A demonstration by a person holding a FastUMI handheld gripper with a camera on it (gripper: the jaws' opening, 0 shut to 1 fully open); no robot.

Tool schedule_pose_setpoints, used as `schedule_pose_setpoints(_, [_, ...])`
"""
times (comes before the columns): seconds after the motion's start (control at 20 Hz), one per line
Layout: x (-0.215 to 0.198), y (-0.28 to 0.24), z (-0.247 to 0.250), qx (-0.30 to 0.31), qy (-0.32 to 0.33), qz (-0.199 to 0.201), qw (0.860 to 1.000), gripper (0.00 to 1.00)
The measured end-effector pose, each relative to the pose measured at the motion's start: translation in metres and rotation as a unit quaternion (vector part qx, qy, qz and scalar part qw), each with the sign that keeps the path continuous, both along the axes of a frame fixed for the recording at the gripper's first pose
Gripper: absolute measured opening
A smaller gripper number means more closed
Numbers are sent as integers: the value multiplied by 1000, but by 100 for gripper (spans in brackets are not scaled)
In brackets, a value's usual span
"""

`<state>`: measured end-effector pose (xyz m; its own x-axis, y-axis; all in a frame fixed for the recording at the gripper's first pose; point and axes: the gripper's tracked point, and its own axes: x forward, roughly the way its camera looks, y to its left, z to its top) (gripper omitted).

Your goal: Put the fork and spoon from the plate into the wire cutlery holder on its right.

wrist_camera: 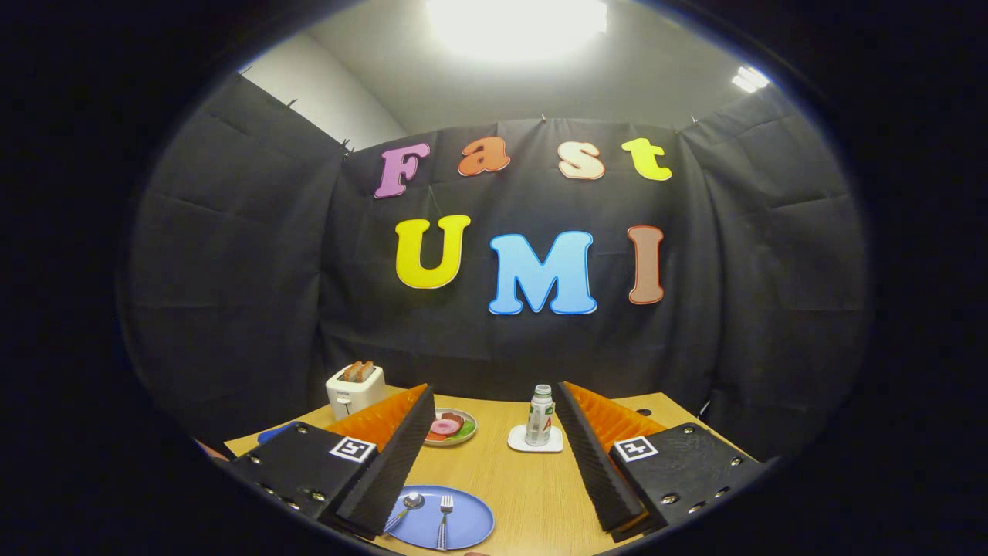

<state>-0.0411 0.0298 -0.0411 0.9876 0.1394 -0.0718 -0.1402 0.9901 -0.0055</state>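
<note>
Fingers [494, 455]: spread wide, holding nothing, hanging above the bench [532, 494].
Plate [471, 525]: blue, lower middle of the frame, just inside the left finger's tip.
Spoon [407, 506]: on the plate, left.
Fork [444, 519]: beside it, right.
Bottle [540, 415]: beyond, on a white coaster.

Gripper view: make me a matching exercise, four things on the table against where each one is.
Things:
1. fork
2. bottle
3. toaster
4. plate of food

Places:
A. at the far corner of the table, two slices in its slots
B. upright on a white coaster, beyond the open gripper
C. on the blue plate, beside the spoon
D. beyond the fingers, between the toaster and the bottle

Pairs: 1-C, 2-B, 3-A, 4-D
</note>
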Motion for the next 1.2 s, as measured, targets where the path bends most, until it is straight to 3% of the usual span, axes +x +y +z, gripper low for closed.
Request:
schedule_pose_setpoints(0.3, [0,23,-51,-79,61,8,995,96])
schedule_pose_setpoints(0.6, [-7,36,-126,-64,189,13,980,96])
schedule_pose_setpoints(0.85, [-15,47,-192,-85,301,31,949,96])
schedule_pose_setpoints(1.2, [-33,56,-261,-141,427,65,891,95])
